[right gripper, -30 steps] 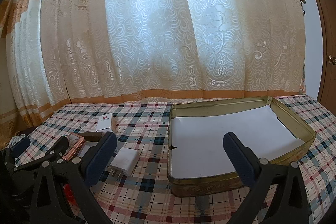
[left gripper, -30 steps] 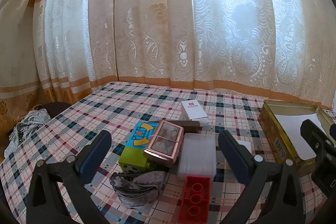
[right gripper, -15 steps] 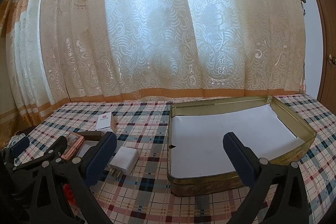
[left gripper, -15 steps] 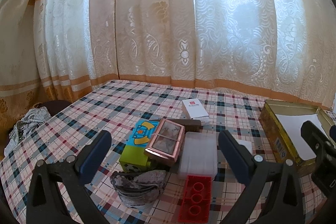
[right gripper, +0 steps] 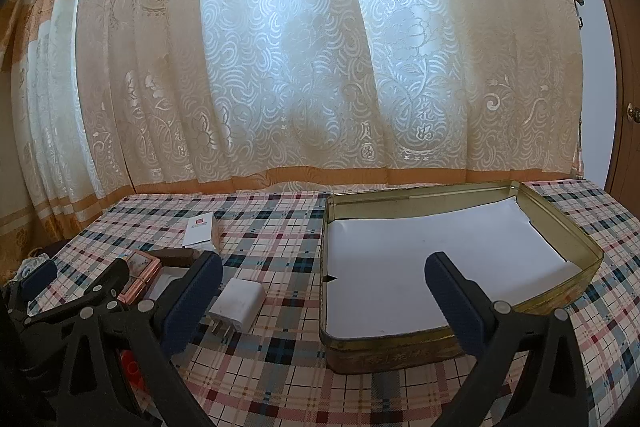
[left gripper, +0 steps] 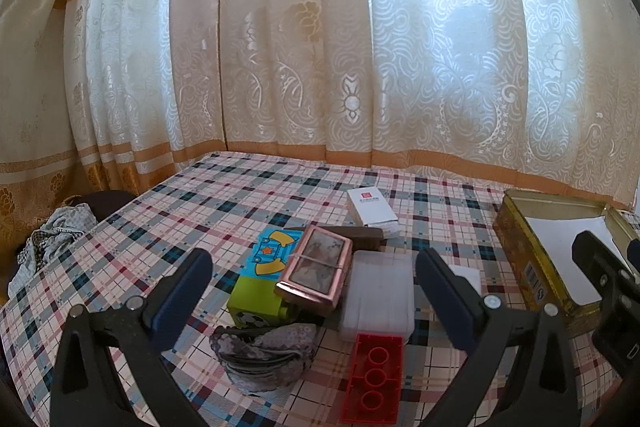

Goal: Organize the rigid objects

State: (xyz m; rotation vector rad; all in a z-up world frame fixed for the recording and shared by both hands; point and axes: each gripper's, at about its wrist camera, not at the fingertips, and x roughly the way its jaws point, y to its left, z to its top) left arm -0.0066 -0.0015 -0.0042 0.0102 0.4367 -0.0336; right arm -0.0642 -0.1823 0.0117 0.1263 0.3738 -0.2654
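A pile lies on the checked tablecloth in the left wrist view: a red brick [left gripper: 374, 379], a clear plastic case [left gripper: 378, 297], a rose-gold framed box [left gripper: 316, 273], a green and blue block [left gripper: 262, 281], a crumpled fabric pouch [left gripper: 266, 349] and a white carton [left gripper: 370, 209]. My left gripper [left gripper: 314, 293] hovers open above the pile, holding nothing. My right gripper [right gripper: 322, 297] stands open over the near rim of a gold tin [right gripper: 568, 247] lined with white paper. A white charger [right gripper: 238, 303] lies left of the tin.
Lace curtains hang along the table's far edge. A bundle of cloth [left gripper: 48, 245] sits off the table's left side. The gold tin [left gripper: 524, 255] also shows at the right of the left wrist view, with the right gripper's body in front of it.
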